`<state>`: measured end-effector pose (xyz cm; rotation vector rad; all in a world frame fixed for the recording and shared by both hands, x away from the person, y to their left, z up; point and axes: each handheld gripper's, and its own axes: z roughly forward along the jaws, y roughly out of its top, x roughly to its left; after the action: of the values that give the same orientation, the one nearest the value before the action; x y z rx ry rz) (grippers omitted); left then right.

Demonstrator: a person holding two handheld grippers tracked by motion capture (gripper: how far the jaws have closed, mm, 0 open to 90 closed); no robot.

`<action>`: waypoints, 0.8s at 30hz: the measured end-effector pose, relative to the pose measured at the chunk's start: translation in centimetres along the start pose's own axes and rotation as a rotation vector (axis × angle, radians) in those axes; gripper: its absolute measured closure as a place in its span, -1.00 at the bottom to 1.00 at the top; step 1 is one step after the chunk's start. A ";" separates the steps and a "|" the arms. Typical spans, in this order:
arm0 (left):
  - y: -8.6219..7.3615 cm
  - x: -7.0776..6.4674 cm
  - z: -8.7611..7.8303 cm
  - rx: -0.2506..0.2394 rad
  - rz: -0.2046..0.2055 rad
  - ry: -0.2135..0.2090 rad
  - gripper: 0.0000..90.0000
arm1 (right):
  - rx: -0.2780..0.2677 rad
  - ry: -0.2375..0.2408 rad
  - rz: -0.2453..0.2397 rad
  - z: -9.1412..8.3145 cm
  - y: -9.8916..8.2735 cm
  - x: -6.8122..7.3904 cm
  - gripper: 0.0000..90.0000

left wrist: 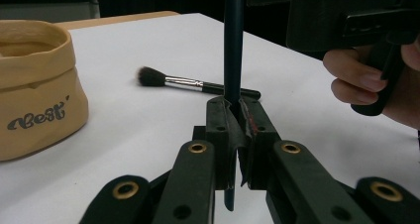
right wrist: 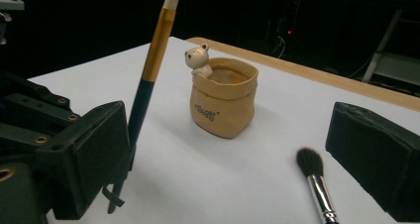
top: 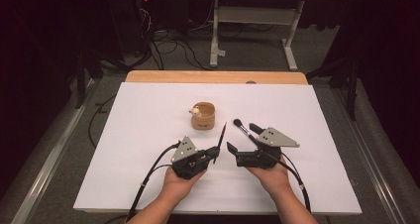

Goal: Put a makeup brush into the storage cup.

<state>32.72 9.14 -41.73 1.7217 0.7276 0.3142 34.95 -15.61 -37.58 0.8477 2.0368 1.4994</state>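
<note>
The person's left gripper [top: 214, 154] is clamped tight on a slim dark-handled brush [top: 222, 136], its jaws pinching the shaft low down so that the brush stands tilted up and away from the hand; seen from the right gripper view the same brush [right wrist: 148, 80] shows a gold band and a pale tip at the top. In the left gripper view the shaft [left wrist: 233, 45] rises straight out of the closed jaws, with a short stub of handle showing below them. The right gripper [top: 241, 143] has its jaws spread wide and grips nothing: its two black pads stand apart with bare table between them. A second brush, the fluffy dark-bristled makeup brush [top: 242, 128], lies flat on the white table [top: 124, 135] just beside the right gripper's far jaw, bristles pointing away from the person (its silver ferrule [right wrist: 321, 196] catches the light in the right gripper view). Farther out, near the middle of the table, sits a small tan pot [top: 203, 116] shaped like a paper sack, with a little bear figure [right wrist: 197, 58] peeking over its rim and some lettering on its side. The pot stands upright, apart from both brushes and both grippers.
</note>
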 end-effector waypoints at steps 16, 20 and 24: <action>-0.7 -0.3 0.6 -0.007 -0.002 -0.011 0.88 | -0.022 0.076 0.061 0.0 -0.1 0.5 -0.54; -0.8 -0.5 0.6 -0.009 -0.006 -0.022 0.88 | -0.025 0.089 0.070 0.0 -0.2 0.6 -0.40; -0.8 -0.6 0.7 -0.007 -0.004 -0.023 0.88 | -0.037 0.101 0.078 -0.1 -0.2 0.8 -0.22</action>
<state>32.44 8.34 -42.63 1.7140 0.7124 0.2933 34.33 -15.14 -37.76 0.8622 2.0619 1.6485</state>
